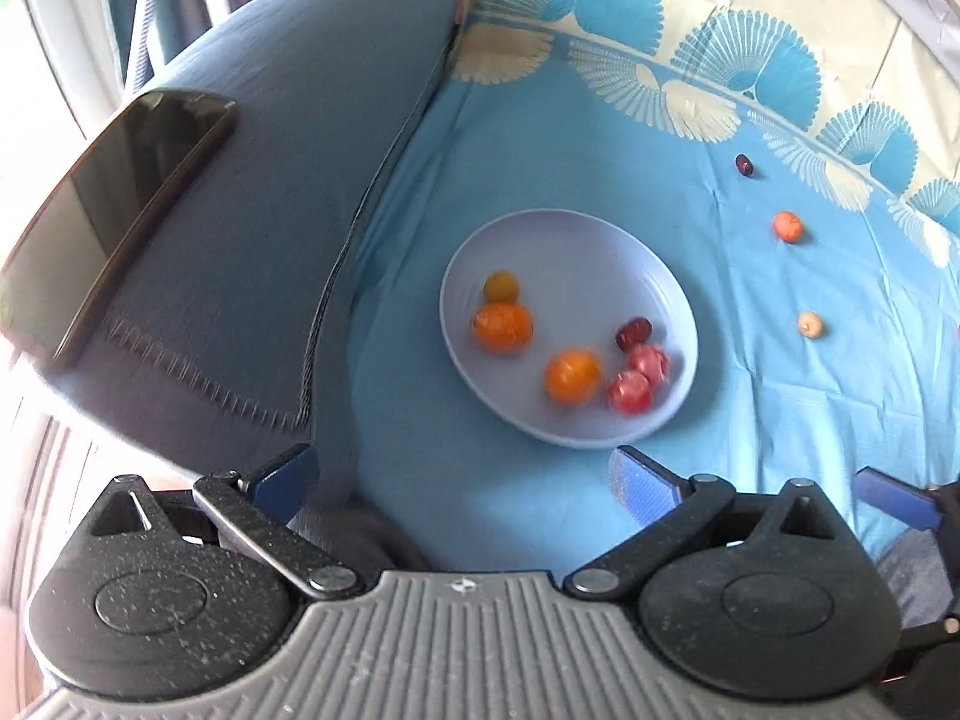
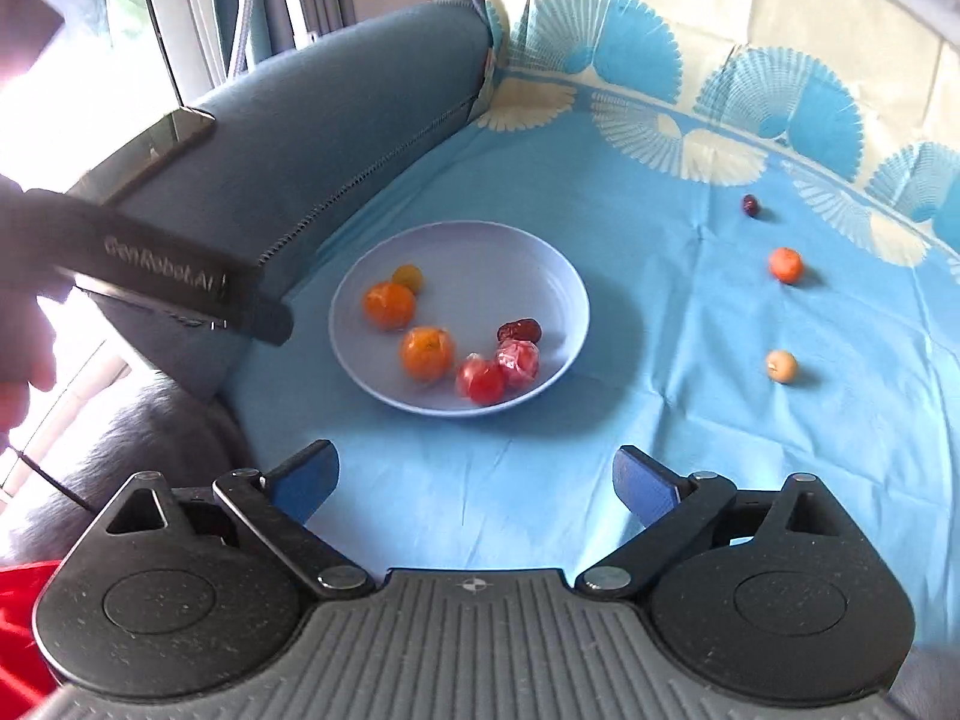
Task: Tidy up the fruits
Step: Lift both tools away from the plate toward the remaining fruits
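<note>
A pale lilac plate (image 1: 570,252) lies on the blue cloth just ahead of my left gripper (image 1: 462,474), which is open with nothing between its fingers. The plate holds two oranges (image 1: 503,327), a small yellow fruit (image 1: 501,285), a dark red date (image 1: 633,333) and two red wrapped fruits (image 1: 630,390). To the right, a date (image 1: 744,165), an orange-pink fruit (image 1: 787,226) and a pale round fruit (image 1: 809,324) lie loose on the cloth. In the right wrist view my right gripper (image 2: 477,471) is open and holds nothing, short of the plate (image 2: 468,258), with the loose fruits (image 2: 786,264) to its right.
A grey-blue sofa armrest (image 1: 270,180) with a dark phone (image 1: 120,222) on it borders the cloth on the left. The left gripper's black body (image 2: 180,282) and a hand (image 2: 18,330) fill the left of the right wrist view. A cream fan-patterned cloth (image 2: 660,30) rises behind.
</note>
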A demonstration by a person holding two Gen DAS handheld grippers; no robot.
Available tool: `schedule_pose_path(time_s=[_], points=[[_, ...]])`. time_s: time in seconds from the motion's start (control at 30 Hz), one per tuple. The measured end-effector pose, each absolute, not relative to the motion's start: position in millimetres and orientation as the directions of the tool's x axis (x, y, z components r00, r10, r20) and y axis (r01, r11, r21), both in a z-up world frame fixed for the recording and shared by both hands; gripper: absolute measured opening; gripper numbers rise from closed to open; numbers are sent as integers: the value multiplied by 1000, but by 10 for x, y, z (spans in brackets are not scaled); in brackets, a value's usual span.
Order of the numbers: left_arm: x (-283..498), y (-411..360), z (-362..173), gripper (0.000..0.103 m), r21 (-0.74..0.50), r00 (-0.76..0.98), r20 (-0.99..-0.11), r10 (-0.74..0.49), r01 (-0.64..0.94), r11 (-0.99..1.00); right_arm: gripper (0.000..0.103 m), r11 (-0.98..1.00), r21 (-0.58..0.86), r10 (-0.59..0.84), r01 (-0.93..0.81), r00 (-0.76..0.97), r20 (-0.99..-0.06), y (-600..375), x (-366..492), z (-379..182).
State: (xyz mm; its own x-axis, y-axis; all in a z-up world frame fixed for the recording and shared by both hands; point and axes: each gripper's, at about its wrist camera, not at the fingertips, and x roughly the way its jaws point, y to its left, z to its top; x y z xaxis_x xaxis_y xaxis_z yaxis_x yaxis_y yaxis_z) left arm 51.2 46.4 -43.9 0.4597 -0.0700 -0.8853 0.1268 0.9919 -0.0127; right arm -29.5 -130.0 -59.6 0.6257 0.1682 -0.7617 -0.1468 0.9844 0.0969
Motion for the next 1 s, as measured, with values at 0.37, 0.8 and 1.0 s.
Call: schedule_pose_path(time_s=[0.37,0.8,1.0], points=[[-180,397,-1,103,32,541,-839,-57,153,988,100,996,34,88,-85,783,-615,-1395,-961,-71],[-561,114,192,103,70,595,-800,-78,222,973,100,997,4,62,-71,831,-552,-1472,-1321,105],[-556,111,191,103,64,581,-809,-83,229,971,100,997,-2,59,-72,839,-542,-1446,-1344,107]])
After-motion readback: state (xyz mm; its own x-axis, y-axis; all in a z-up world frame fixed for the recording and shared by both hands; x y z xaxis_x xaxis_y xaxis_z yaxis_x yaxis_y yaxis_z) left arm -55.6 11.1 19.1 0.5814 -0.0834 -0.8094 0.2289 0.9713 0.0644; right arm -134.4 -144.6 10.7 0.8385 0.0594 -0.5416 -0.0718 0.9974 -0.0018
